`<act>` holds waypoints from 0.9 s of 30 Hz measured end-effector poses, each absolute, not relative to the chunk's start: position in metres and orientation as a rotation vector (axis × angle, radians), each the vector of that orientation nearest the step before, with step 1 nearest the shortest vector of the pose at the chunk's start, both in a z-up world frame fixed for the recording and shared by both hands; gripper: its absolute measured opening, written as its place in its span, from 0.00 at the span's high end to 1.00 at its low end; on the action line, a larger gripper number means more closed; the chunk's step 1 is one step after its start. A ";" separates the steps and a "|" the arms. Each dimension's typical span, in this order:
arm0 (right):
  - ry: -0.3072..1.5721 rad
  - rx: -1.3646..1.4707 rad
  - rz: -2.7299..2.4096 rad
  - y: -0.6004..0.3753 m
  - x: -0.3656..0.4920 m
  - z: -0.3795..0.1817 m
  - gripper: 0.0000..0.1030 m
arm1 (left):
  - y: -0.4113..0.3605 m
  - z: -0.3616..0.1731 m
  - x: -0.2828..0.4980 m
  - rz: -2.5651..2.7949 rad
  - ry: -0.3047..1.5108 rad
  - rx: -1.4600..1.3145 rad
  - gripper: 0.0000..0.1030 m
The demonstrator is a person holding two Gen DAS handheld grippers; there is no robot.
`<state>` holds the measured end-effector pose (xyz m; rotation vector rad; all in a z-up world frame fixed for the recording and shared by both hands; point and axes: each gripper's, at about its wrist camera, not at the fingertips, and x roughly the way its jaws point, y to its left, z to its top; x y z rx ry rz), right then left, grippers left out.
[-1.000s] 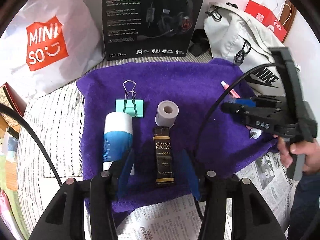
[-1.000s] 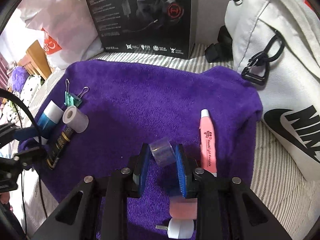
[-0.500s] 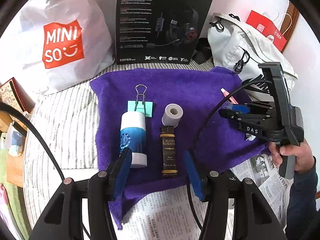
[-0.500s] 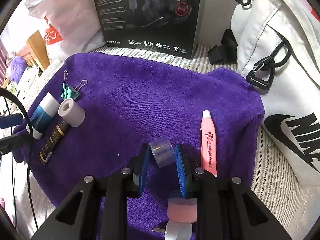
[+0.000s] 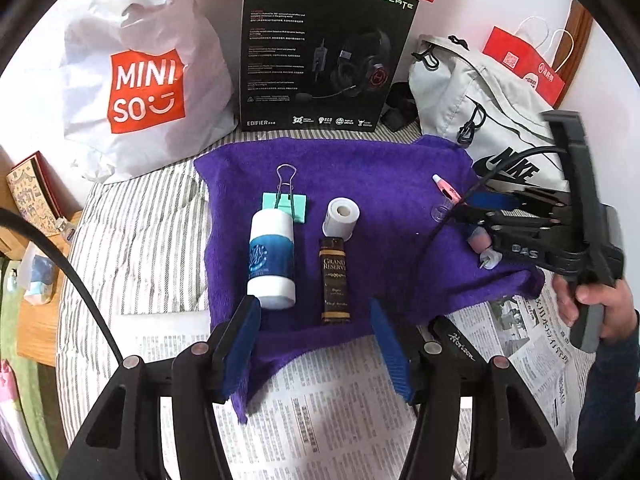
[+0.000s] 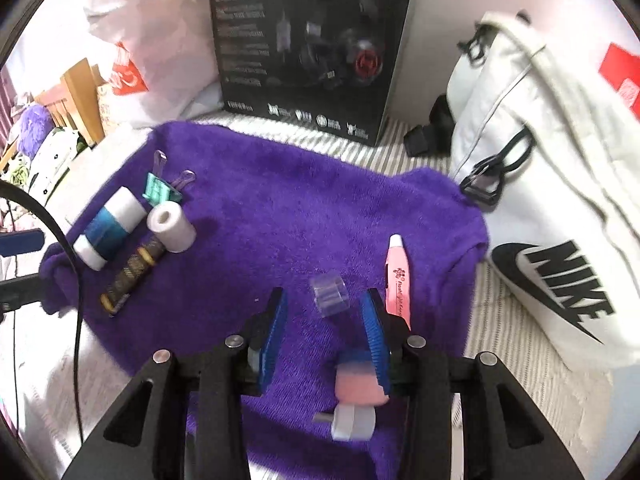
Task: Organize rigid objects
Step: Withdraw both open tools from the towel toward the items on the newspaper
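Hovering over the purple towel (image 5: 400, 168), the left tool (image 5: 316, 332) stood part open, its jaws having just widened, nothing between them; white-and-blue bottle (image 5: 271, 258) and dark tube (image 5: 335, 280) lay ahead. Right wrist view: right tool (image 6: 324, 328), jaws just widened, clear cap (image 6: 330, 294) lying loose between, pink pen (image 6: 397, 278) beside.

A white wall (image 5: 460, 12) rises behind the striped grey-and-white bedding (image 5: 132, 240), lit evenly and brightly. Against that wall lean a white shopping bag (image 5: 132, 68), a black headset box (image 5: 320, 60), a pale backpack (image 5: 472, 104) and a red paper bag (image 5: 524, 64). Left of the bedding stands wooden furniture (image 5: 28, 320); newspaper (image 5: 328, 412) covers its near edge.
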<state>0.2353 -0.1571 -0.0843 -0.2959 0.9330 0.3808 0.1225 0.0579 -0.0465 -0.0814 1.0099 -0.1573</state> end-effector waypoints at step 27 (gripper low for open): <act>0.986 -0.204 0.416 -0.159 0.128 -0.116 0.63 | 0.041 -0.063 0.072 -0.176 1.013 -0.081 0.43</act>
